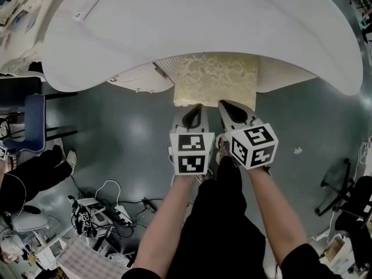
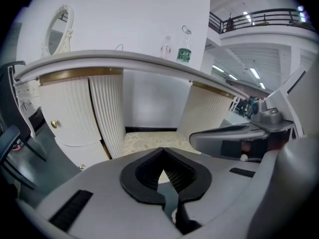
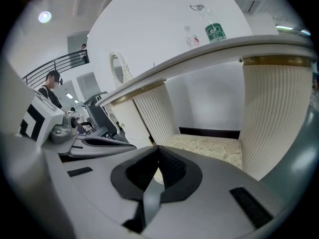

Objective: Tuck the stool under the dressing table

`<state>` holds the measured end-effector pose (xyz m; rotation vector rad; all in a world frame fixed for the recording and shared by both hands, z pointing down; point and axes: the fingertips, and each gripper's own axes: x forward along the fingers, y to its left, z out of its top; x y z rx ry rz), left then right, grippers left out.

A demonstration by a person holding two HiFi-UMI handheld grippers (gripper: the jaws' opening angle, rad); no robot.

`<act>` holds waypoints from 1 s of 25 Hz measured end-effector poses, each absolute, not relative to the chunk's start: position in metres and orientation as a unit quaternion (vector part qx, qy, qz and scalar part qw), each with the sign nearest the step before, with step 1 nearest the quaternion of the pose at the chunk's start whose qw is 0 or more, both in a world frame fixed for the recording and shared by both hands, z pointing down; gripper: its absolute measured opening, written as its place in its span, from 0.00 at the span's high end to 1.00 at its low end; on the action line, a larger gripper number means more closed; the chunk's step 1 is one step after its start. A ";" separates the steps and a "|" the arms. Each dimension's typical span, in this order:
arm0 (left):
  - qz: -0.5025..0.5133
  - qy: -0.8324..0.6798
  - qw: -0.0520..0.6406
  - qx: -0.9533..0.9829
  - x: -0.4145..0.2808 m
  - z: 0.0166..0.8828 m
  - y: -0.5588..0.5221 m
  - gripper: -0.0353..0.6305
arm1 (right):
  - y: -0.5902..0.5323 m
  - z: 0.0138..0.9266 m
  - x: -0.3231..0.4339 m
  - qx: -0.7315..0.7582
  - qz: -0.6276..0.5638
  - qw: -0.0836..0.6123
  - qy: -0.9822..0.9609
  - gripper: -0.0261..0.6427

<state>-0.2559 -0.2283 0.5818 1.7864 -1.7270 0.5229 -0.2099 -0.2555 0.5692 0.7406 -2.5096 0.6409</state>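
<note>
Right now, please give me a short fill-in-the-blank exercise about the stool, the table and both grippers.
1. The stool sits partly ____ the dressing table.
2. The left gripper and the right gripper both have their jaws ____, holding nothing.
3. The taller bottle on the tabletop has a ____ label.
Missing words: under; shut; green.

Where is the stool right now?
Head view, centre: the stool sits in the kneehole of the dressing table, between its ribbed cabinets. Its near edge shows past the top, just ahead of the left gripper and right gripper.
</note>
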 end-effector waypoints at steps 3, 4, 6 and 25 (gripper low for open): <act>0.177 -0.659 0.295 0.669 -0.256 0.555 -0.221 0.94 | -0.251 0.541 -0.206 0.278 0.231 0.212 -0.908 0.95; 0.172 -0.662 0.294 0.667 -0.255 0.546 -0.218 0.94 | -0.249 0.531 -0.205 0.280 0.229 0.209 -0.908 0.95; 0.169 -0.665 0.293 0.665 -0.251 0.528 -0.212 0.94 | -0.244 0.509 -0.201 0.282 0.224 0.205 -0.910 0.95; 0.072 -0.677 0.244 0.690 -0.196 0.326 -0.176 0.94 | -0.206 0.296 -0.136 0.325 0.148 0.145 -0.923 0.95</act>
